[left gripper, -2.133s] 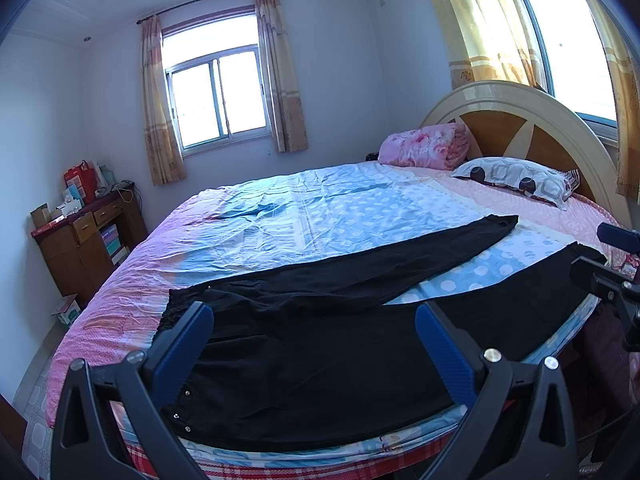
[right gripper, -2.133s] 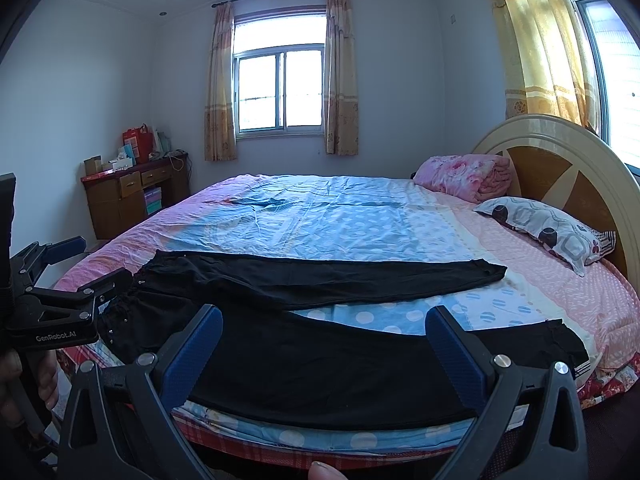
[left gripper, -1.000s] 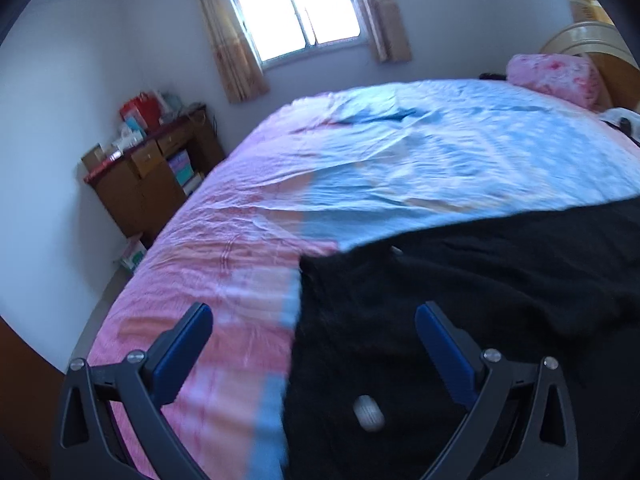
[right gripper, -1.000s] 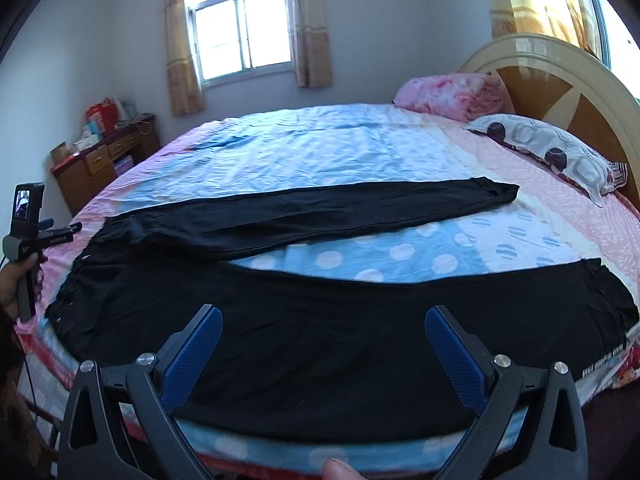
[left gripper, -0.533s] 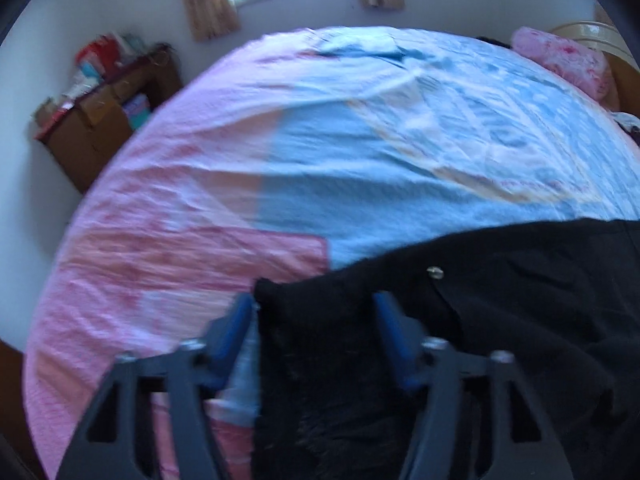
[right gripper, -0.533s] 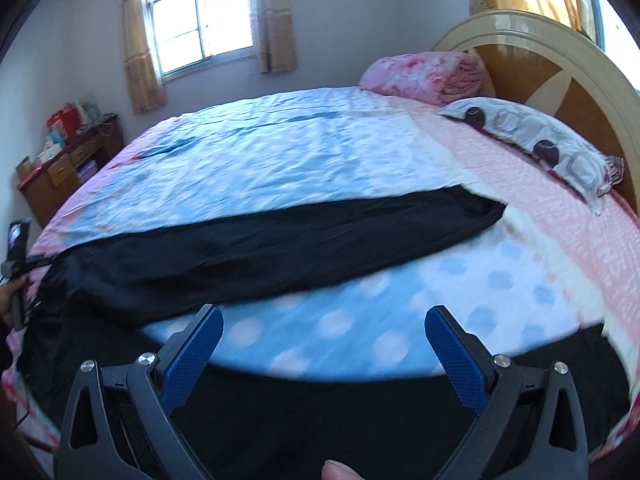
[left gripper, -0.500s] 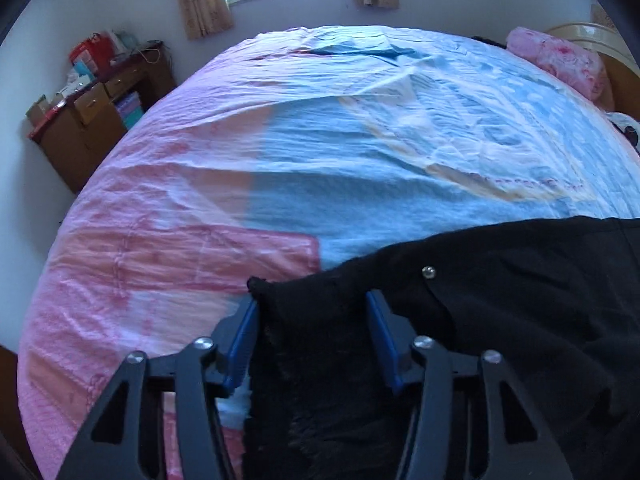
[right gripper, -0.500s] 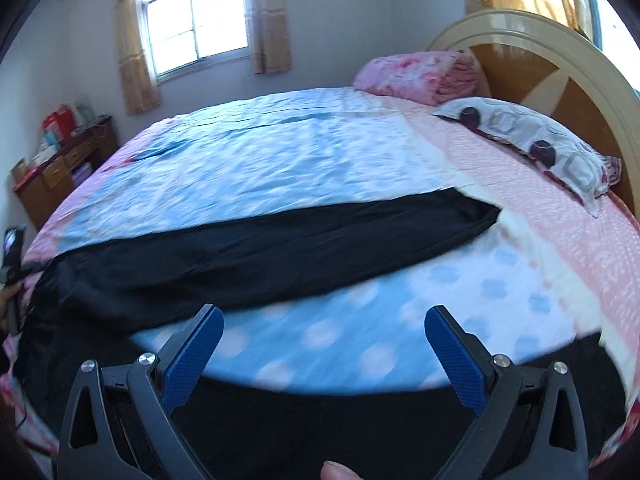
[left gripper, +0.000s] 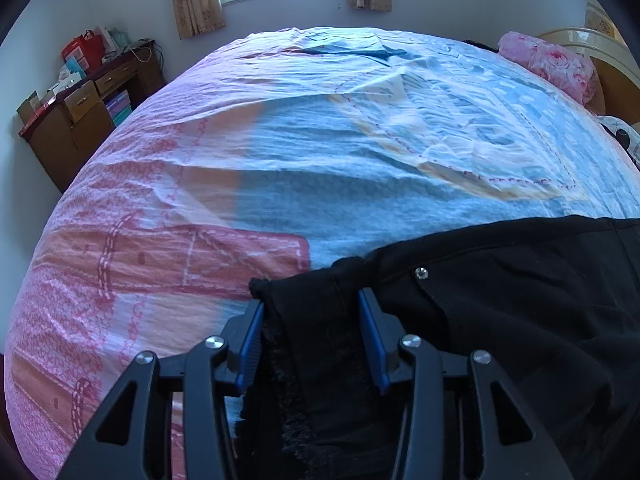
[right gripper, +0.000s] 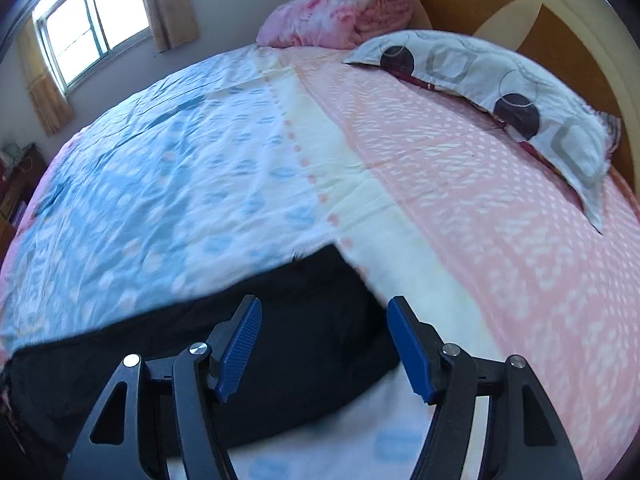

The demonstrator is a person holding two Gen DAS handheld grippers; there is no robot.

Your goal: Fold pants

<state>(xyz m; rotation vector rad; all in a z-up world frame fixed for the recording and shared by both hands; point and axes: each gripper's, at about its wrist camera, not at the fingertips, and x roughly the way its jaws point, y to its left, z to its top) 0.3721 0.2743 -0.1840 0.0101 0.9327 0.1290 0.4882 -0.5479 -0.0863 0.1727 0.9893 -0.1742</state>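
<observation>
Pants (left gripper: pixel 520 300) lie flat on the bed (left gripper: pixel 360 140), waist near its foot-end edge, far leg's cuff (right gripper: pixel 320 280) toward the headboard end. Left claw (left gripper: pixel 310 320): narrowed onto the waistband corner, cloth bunched between the pads. Right claw (right gripper: pixel 324 336): part open, straddling the cuff, gripping nothing yet. Step looks like grabbing both ends. Next: close right on the cuff, then lift both together, leg over leg.

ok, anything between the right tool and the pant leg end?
Nothing visible. The right tool is open right over the hem end of the black pants, only bedsheet beyond. The left tool has the waistband between its pads.
</observation>
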